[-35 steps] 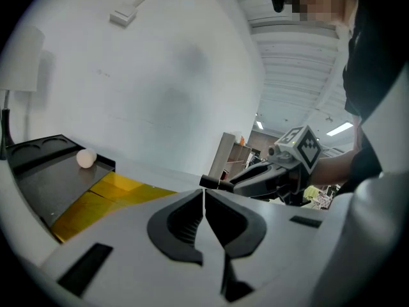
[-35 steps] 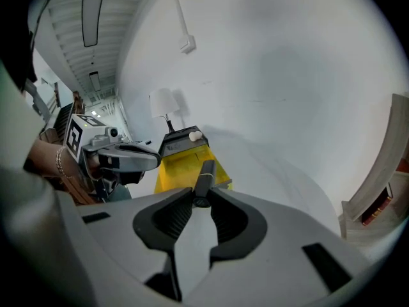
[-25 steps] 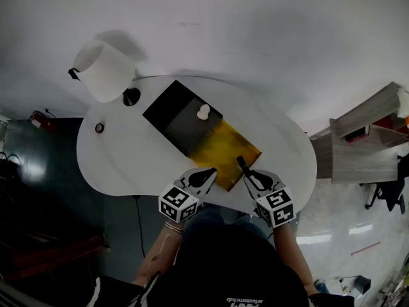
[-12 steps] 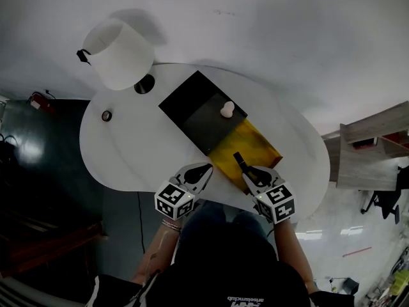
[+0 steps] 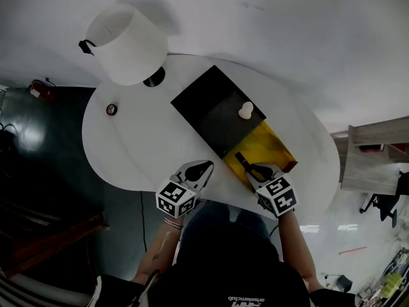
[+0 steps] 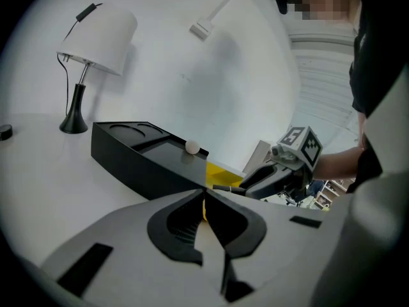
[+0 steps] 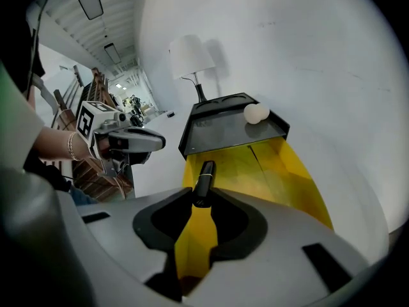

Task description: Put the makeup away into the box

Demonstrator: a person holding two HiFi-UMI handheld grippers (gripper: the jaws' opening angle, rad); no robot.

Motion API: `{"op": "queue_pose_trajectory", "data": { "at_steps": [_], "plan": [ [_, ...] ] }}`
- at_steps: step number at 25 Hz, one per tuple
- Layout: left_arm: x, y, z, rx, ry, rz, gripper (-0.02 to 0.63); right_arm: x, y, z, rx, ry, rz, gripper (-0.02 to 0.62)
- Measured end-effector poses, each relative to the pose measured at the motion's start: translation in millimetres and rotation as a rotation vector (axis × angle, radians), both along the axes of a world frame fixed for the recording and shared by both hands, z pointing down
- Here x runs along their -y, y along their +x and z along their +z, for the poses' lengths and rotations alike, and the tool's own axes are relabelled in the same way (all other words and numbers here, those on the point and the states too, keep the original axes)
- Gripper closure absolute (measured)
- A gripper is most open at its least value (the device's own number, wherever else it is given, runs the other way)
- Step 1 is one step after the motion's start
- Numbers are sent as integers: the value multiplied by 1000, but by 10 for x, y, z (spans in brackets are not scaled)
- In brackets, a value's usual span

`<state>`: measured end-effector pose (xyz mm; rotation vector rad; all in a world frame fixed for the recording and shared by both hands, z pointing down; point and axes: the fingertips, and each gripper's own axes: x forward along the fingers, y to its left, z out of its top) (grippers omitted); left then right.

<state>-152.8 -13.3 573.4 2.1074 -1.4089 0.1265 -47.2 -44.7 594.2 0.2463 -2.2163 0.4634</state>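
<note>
The small round thing (image 5: 111,109) on the bench (image 5: 140,152) is too small to tell. The right tongs (image 7: 202,200) hide the lower end of the dark stick (image 7: 205,178). The lamp shade (image 5: 128,43) covers most of its stand.

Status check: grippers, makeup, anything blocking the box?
Left gripper shut, empty. Right gripper shut on black makeup tube, over yellow part of box. White sponge on its black top, clear of the path.

Left gripper (image 5: 203,167): jaws pressed together, nothing between them, tips angled slightly down. Right gripper (image 5: 249,170): pitched steeply down, jaws clamped on a slim black stick (image 7: 204,174) that juts past the tips. Left forearm (image 5: 156,251) and right forearm (image 5: 291,235) are bare and reach forward side by side.
</note>
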Motion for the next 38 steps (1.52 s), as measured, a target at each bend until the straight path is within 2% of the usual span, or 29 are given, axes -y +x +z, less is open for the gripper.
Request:
{"op": "queue_pose_trajectory", "data": {
  "at_steps": [12,21,28,36,37,38],
  "plan": [
    [-28,-311,167,-12,-38,-31,586,37,-266,263,-82,-32,-58,489],
    [-10,-445,165,-25,-28,-49,586,20,-391,361,-121,-31,-93,489],
    [-42,-479,184,-24,-33,-55,586,43,-347,503,-171,-34,-85,492],
    [-65,-447,100,-14,-14,-44,586,84,-386,499,-130,-50,-16,489],
    [-66,-440,85,-11,-9,-40,586,90,-390,480,-120,-50,-1,475],
    [-65,-433,68,-9,-4,-38,586,97,-392,460,-111,-49,13,432]
  ]
}}
